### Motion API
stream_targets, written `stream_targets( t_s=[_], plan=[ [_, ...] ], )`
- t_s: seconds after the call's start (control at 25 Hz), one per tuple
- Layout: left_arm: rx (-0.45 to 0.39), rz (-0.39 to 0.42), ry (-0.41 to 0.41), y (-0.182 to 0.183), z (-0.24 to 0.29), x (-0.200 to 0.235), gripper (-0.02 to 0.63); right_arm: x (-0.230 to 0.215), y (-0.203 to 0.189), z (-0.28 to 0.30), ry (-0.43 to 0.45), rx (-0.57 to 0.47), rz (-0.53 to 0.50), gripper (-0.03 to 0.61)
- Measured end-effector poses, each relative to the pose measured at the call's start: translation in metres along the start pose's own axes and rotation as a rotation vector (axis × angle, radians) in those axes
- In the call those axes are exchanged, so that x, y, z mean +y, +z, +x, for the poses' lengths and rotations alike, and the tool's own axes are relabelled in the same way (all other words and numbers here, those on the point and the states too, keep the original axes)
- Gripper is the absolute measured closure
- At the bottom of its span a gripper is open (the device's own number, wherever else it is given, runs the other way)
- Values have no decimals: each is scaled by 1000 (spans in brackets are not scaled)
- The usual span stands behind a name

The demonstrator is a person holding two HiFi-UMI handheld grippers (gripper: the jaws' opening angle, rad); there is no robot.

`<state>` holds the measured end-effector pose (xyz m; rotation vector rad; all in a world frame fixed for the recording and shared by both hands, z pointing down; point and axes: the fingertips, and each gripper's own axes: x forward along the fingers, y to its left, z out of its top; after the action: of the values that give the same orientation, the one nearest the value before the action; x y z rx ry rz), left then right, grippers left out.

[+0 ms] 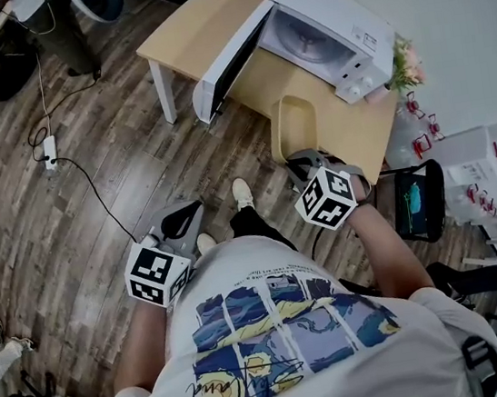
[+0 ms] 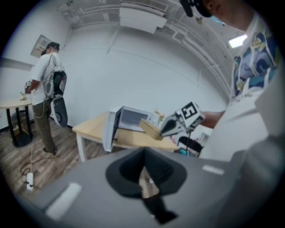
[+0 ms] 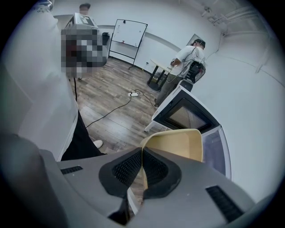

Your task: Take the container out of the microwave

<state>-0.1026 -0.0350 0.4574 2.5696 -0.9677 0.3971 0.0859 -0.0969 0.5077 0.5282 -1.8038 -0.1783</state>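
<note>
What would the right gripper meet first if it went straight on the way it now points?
Beyond the container it grips, the right gripper would probably reach the microwave near its open door; depth is unclear.

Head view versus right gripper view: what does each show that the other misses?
Head view only: the left gripper and flowers beside the microwave. Right gripper view only: a whiteboard, and the right gripper close up, its fingers shut on the container's rim. Both: container, open microwave, floor cable.
</note>
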Motion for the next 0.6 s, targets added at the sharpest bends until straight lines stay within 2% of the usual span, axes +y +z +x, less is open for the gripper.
stream_targets(
  t_s=[0.6],
  plan=[
    [14, 2, 5, -11, -15, -4, 604, 23, 12, -11, 14, -22, 9, 567]
  ],
)
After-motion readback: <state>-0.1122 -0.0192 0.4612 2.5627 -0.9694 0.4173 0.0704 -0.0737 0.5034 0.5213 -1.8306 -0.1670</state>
